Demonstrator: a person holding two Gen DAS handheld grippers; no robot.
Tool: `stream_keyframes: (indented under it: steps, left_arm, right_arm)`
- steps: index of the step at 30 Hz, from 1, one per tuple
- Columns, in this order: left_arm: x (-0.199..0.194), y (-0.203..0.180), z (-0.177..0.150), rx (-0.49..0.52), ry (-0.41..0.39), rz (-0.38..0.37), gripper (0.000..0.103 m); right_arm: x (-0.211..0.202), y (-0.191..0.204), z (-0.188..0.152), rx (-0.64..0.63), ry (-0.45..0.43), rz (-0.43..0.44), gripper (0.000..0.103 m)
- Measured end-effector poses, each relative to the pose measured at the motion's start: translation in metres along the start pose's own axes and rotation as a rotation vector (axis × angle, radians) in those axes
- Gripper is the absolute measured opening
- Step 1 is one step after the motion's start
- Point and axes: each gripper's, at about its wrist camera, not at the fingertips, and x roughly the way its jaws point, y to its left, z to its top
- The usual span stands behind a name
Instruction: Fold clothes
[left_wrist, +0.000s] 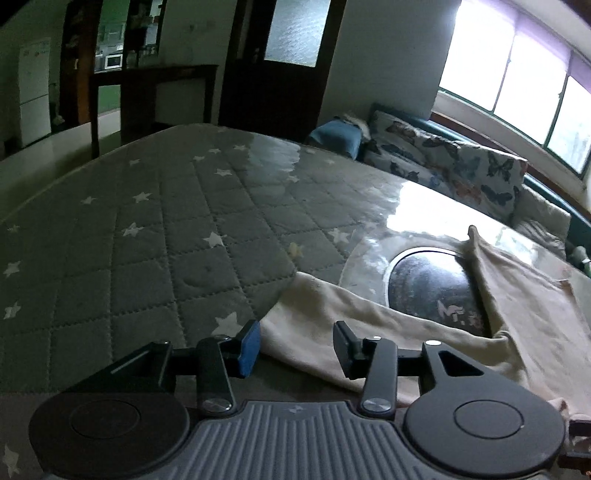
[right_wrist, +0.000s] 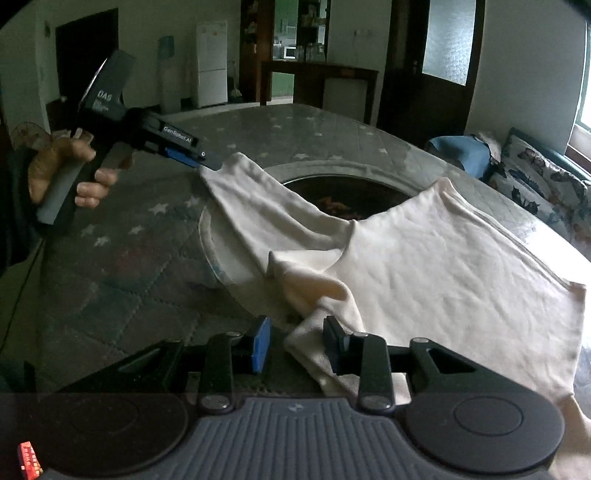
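A cream garment (right_wrist: 424, 266) lies spread on the star-patterned quilted table cover (left_wrist: 147, 240). It also shows in the left wrist view (left_wrist: 332, 325). My left gripper (left_wrist: 295, 347) is open, its jaws wide apart over one end of the garment. In the right wrist view the left gripper (right_wrist: 212, 162) sits at the tip of a long cream sleeve or leg. My right gripper (right_wrist: 297, 345) is open, with a bunched fold of the garment between its jaws, not pinched.
A round dark glass inset (left_wrist: 432, 288) with a pale rim sits in the table under the garment. A butterfly-print sofa (left_wrist: 461, 170) stands along the window side. A dark wooden desk (right_wrist: 317, 81) and a white fridge (right_wrist: 211, 62) stand behind.
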Motion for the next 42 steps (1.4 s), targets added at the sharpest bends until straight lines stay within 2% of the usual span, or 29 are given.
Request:
stream_keyframes:
  steps: [5,7,8,10,11,15,19,20,21,26,30,36,40,42]
  left_arm:
    - [0.001,0.001,-0.002,-0.019,-0.007,0.004,0.042]
    - [0.002,0.0,-0.001,-0.021,-0.007,0.011,0.034]
    - [0.003,-0.001,0.0,-0.024,-0.007,0.015,0.024]
    - [0.006,0.0,0.001,-0.037,-0.005,0.024,0.016]
    - [0.006,0.001,0.002,-0.044,-0.005,0.029,0.009]
    - [0.006,0.005,0.005,-0.059,-0.02,0.041,0.003]
    - [0.003,0.007,0.011,-0.063,-0.052,0.053,0.001]
    - [0.002,0.007,0.014,-0.061,-0.064,0.057,0.001]
    - [0.001,0.007,0.018,-0.056,-0.079,0.064,0.001]
    - [0.0,0.006,0.039,-0.033,-0.136,0.079,0.0]
    - [0.005,0.005,0.046,-0.02,-0.136,0.082,0.0]
    - [0.012,0.004,0.055,-0.001,-0.133,0.083,0.001]
    - [0.014,0.007,0.041,-0.008,-0.074,0.057,0.005]
    - [0.015,0.007,0.033,-0.011,-0.049,0.056,0.01]
  right_arm:
    - [0.004,0.006,-0.001,-0.03,-0.003,-0.025,0.031]
    - [0.005,0.007,-0.002,-0.034,-0.001,-0.035,0.029]
    - [0.005,0.006,-0.002,-0.034,-0.001,-0.039,0.025]
    - [0.004,0.006,-0.002,-0.033,0.0,-0.049,0.021]
    - [0.004,0.005,-0.003,-0.033,0.001,-0.054,0.018]
    - [0.003,0.004,-0.003,-0.031,0.004,-0.056,0.017]
    - [0.002,0.004,-0.003,-0.038,0.001,-0.055,0.016]
    - [0.002,0.004,-0.003,-0.035,-0.002,-0.051,0.009]
    - [0.001,0.002,-0.003,-0.03,-0.004,-0.044,0.006]
    - [-0.008,-0.004,0.001,-0.01,-0.015,-0.009,0.005]
    - [-0.015,-0.007,0.003,-0.005,-0.024,0.013,0.005]
    - [-0.012,-0.005,-0.001,-0.025,0.01,0.049,0.005]
    - [-0.005,-0.002,-0.002,-0.034,0.022,0.052,0.005]
    - [-0.004,-0.002,-0.003,-0.038,0.023,0.051,0.005]
